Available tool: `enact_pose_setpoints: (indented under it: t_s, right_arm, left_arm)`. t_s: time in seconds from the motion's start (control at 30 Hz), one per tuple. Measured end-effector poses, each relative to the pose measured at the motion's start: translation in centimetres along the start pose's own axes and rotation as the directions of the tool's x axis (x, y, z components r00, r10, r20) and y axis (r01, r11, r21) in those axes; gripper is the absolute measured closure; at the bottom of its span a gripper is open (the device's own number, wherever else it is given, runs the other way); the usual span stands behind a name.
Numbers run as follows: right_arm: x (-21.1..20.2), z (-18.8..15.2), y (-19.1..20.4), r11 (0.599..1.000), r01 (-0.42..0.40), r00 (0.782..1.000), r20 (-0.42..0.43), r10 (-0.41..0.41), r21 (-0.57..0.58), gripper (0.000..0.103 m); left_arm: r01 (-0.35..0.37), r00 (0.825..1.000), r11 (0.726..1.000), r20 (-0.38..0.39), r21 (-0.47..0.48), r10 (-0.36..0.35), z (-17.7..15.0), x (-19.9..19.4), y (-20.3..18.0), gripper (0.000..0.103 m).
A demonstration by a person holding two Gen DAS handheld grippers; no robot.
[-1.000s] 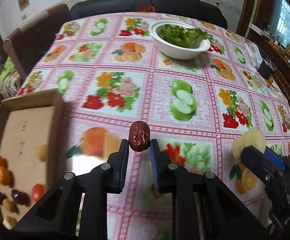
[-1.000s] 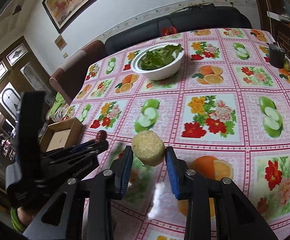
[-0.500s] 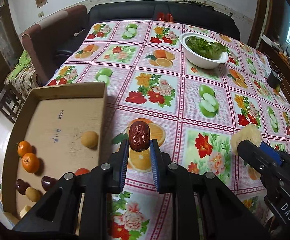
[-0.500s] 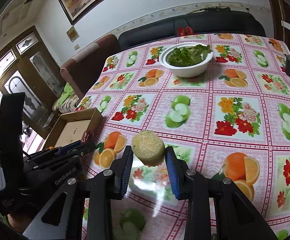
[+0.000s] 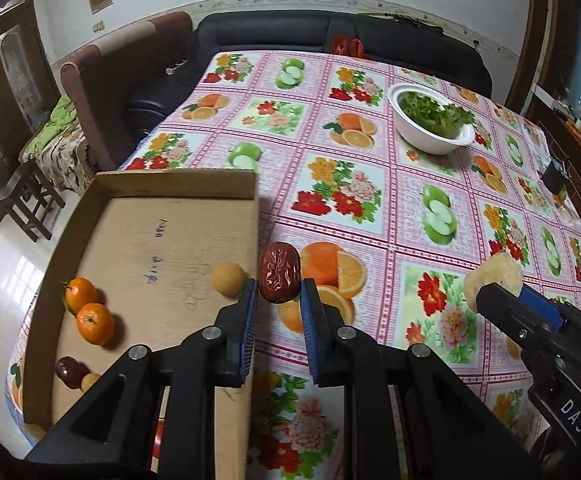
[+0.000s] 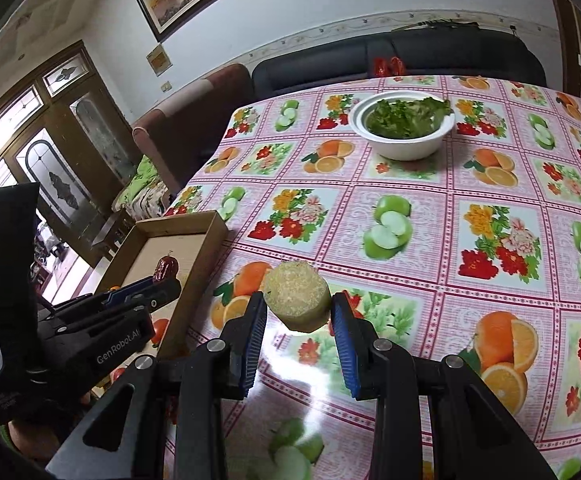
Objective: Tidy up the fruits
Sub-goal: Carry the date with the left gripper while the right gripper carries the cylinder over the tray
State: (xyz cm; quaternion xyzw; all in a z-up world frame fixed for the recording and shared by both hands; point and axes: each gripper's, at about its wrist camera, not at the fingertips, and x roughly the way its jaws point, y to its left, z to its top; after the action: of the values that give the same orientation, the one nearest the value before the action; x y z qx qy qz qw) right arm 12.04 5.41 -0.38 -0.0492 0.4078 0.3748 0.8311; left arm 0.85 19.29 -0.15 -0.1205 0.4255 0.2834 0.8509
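Note:
My left gripper (image 5: 278, 294) is shut on a wrinkled red date (image 5: 279, 272), held in the air just right of the cardboard box's (image 5: 178, 178) right wall. Inside the box lie two small oranges (image 5: 88, 312), a round yellow fruit (image 5: 227, 278) and dark red fruits (image 5: 67, 371). My right gripper (image 6: 298, 312) is shut on a pale yellow-green cylindrical fruit chunk (image 6: 297, 295), above the flowered tablecloth (image 6: 430, 240). In the right wrist view the left gripper (image 6: 166, 280) with the date (image 6: 165, 269) hangs over the box (image 6: 210, 236).
A white bowl of green leaves (image 5: 430, 120) stands far back on the table. A dark cup (image 5: 554, 174) sits near the right edge. A black sofa (image 5: 330, 32) and a brown armchair (image 5: 102, 80) border the table; a stool (image 5: 22, 196) stands at left.
Both grippers have moved left toward the cardboard box, keeping their fruits. The box now fills more of the left wrist view, and the date sits beside its right wall.

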Motion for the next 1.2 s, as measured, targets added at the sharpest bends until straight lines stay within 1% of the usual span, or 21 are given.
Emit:
enact_pose_setpoints:
  t_s: [0.53, 1.2]
  right_arm:
    - [2.4, 1.0, 5.1, 0.995, -0.06, 0.998, -0.029, 0.058, -0.076, 0.07]
    - [6.1, 1.4, 11.2, 0.978, -0.126, 0.99, -0.088, 0.113, -0.165, 0.07]
  left_arm:
    - [-0.059, 0.998, 0.995, -0.003, -0.074, 0.059, 0.5, 0.2, 5.7, 0.084]
    - [-0.084, 0.996, 0.984, -0.009, -0.155, 0.083, 0.7, 1.1, 10.6, 0.084]
